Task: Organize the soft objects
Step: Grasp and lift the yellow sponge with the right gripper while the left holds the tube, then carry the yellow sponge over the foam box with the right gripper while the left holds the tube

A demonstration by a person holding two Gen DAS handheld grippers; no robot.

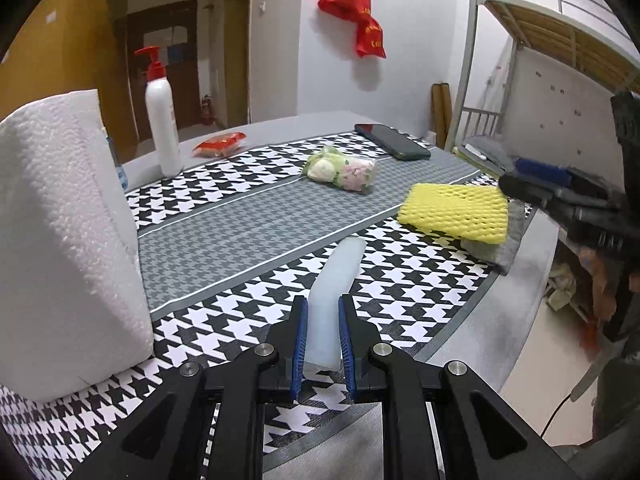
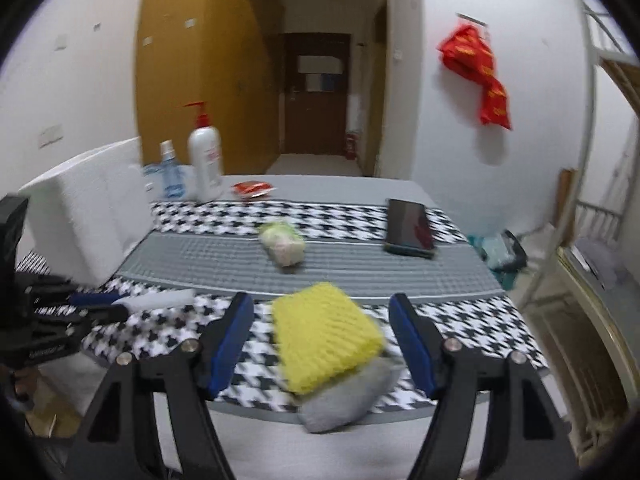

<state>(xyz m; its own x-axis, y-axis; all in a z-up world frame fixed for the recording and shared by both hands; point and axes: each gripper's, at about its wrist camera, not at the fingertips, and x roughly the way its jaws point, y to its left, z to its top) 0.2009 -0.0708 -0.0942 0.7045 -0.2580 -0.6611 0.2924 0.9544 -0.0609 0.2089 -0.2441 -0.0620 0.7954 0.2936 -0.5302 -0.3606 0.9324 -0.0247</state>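
Note:
My left gripper (image 1: 323, 306) is shut on a pale, translucent soft strip (image 1: 340, 268) that pokes forward over the houndstooth tablecloth (image 1: 404, 292). In the right wrist view that gripper (image 2: 116, 306) and the strip (image 2: 160, 298) show at the left. A yellow foam net pad (image 2: 324, 336) lies on a folded grey cloth (image 2: 344, 400) at the near table edge. My right gripper (image 2: 320, 302) is open around the pad, with its blue pads clear of it. A small green and pink soft bundle (image 2: 282, 242) rests mid-table. The left wrist view shows the pad (image 1: 454, 210) beside the right gripper (image 1: 516, 180).
A large white foam block (image 1: 68, 240) stands at the left, by a red-topped pump bottle (image 1: 162, 120) and a blue spray bottle (image 2: 170, 176). A red packet (image 1: 220, 144) and a dark phone (image 1: 392, 142) lie at the back. A metal bunk frame (image 1: 468, 80) stands to the right.

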